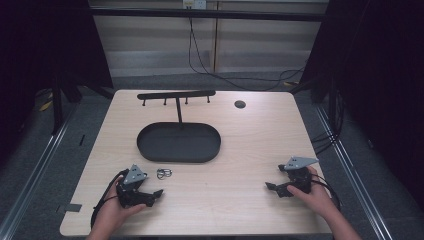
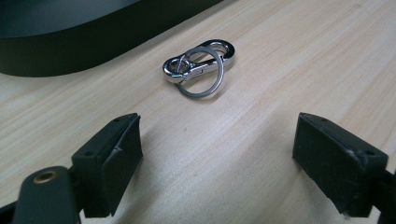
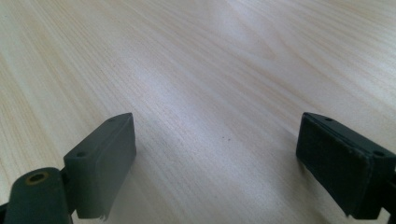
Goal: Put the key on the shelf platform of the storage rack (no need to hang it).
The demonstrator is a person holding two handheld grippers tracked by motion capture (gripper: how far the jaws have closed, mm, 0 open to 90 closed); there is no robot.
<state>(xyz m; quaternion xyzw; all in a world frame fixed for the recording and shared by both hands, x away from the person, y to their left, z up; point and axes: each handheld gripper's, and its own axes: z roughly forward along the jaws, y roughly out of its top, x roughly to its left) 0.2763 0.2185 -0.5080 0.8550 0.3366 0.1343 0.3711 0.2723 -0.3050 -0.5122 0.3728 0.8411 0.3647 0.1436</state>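
A shiny metal clip with a key ring (image 1: 164, 173) lies flat on the wooden table, just in front of the black oval tray (image 1: 150, 145). In the left gripper view the clip and ring (image 2: 200, 68) lie a short way ahead of the jaws. My left gripper (image 1: 156, 194) (image 2: 217, 156) rests low at the front left, open, with nothing between its jaws. My right gripper (image 1: 270, 187) (image 3: 217, 158) sits at the front right, open over bare wood, held by a hand.
The tray carries a black T-shaped rack with small pegs (image 1: 176, 94) at its back. A round dark hole (image 1: 240, 104) sits at the table's far right. Cables (image 1: 102, 200) trail from both grippers near the front edge. Dark curtains and cables surround the table.
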